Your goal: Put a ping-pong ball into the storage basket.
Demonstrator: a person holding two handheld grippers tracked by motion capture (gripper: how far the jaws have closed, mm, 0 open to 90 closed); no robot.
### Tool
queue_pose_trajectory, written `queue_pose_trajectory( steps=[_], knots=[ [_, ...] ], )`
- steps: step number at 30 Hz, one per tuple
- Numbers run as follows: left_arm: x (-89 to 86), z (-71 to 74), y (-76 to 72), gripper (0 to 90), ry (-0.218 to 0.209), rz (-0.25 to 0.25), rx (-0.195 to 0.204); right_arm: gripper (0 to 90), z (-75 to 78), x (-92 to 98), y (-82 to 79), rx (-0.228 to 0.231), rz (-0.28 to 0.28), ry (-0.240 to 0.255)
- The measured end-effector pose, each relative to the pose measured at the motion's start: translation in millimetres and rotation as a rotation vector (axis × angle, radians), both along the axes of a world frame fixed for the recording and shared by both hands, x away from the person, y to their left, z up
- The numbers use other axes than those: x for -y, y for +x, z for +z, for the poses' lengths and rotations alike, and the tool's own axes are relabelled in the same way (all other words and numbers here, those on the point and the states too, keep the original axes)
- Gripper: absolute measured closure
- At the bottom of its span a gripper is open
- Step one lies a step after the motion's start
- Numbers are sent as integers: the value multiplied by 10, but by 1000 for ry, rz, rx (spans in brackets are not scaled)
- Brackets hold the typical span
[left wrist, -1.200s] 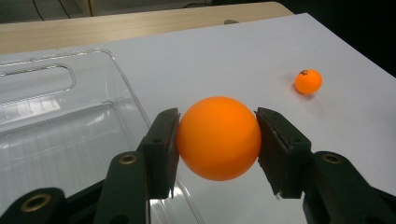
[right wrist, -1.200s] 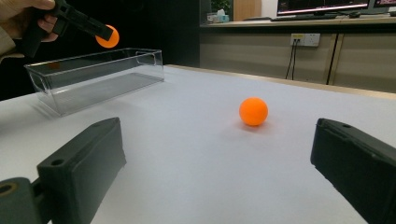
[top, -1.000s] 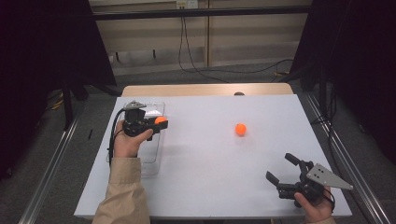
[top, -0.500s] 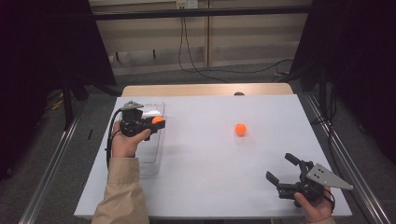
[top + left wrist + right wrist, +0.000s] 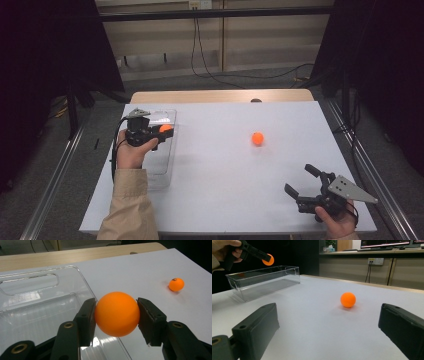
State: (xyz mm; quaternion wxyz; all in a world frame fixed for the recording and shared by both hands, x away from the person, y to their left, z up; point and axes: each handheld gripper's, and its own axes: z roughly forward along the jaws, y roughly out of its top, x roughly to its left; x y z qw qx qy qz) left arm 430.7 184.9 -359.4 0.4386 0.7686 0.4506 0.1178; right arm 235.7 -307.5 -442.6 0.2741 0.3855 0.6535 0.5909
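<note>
My left gripper [image 5: 164, 129] [image 5: 116, 315] is shut on an orange ball [image 5: 165, 128] [image 5: 117, 314] [image 5: 267, 259], held in the air above the right rim of a clear plastic box [image 5: 161, 165] [image 5: 37, 315] [image 5: 262, 281] at the table's left. A second orange ball [image 5: 257, 138] [image 5: 176, 284] [image 5: 348, 299] lies on the white table right of centre. My right gripper [image 5: 301, 180] [image 5: 327, 335] rests near the front right corner, jaws wide open and nothing between them, pointing toward that loose ball.
The white table [image 5: 225, 175] has a wooden strip [image 5: 220, 96] along its far edge. Metal rails run down both sides on the floor. Cables hang against the back wall.
The left hand with its ball has shifted slightly over the box. The right gripper and the loose ball have stayed put.
</note>
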Motion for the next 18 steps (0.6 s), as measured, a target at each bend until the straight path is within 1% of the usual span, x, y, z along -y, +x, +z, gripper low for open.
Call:
queue_pose_trajectory(
  steps=[18],
  knots=[
    [-112,-8,6,510,27,40,19,25,-1,-2,1,-1,2,-1]
  ],
)
